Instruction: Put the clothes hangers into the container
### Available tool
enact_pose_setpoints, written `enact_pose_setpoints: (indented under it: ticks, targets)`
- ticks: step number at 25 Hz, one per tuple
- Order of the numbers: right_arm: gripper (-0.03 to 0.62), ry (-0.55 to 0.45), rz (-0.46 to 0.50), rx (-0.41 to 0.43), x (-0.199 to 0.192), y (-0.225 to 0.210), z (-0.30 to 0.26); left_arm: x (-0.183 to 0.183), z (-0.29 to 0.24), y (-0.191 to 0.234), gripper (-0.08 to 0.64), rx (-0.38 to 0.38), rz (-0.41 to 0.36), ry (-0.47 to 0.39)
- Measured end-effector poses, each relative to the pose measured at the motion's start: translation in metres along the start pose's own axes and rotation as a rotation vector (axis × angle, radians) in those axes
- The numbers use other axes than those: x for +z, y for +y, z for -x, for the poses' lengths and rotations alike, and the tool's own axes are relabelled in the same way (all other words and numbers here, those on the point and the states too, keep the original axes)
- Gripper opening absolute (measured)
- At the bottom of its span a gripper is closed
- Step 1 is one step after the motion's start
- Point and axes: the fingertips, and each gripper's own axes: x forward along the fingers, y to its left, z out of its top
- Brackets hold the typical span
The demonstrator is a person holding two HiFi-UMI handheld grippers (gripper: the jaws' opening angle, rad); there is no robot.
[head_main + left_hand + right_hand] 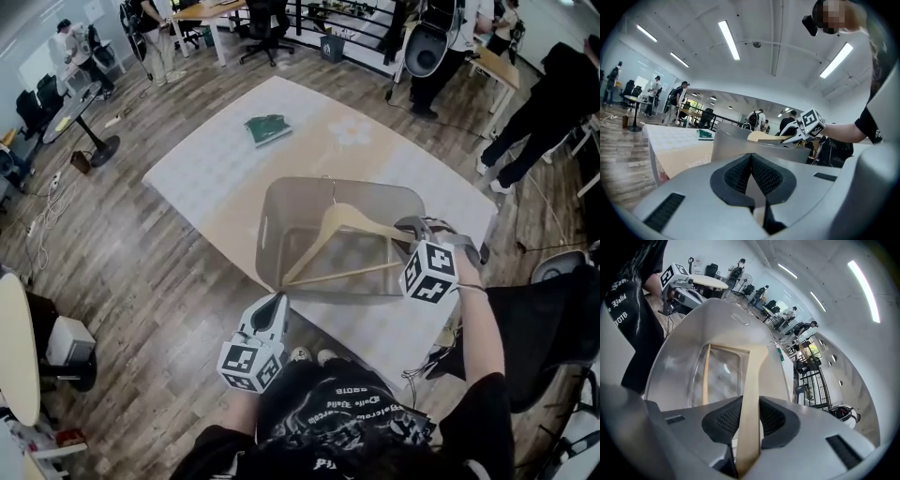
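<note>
A wooden clothes hanger hangs over the translucent grey container, tilted, its metal hook toward the far rim. My right gripper is shut on the hanger's right arm at the bin's right rim. In the right gripper view the wooden arm runs between the pads, with the hanger's bottom bar over the bin's inside. My left gripper sits at the bin's near left corner, shut and holding nothing; its pads meet in the left gripper view, with the bin wall just ahead.
The container stands on a pale patterned table. A dark green folded item lies farther back on the table. Several people stand around desks beyond, and a round table edge is at the left. Wood floor surrounds the table.
</note>
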Motion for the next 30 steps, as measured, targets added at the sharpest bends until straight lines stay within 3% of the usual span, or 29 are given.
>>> enact_pose_setpoints:
  ticks: [15,30]
  targets:
    - [0.1,-0.035,0.07,0.07,0.014,0.0,-0.029,0.002,0.004,-0.001,0.02,0.05,-0.015,-0.01]
    - [0.1,-0.05,0.034,0.109,0.002,0.001,-0.044,-0.005,-0.002,-0.016,0.02,0.049,-0.031,-0.01]
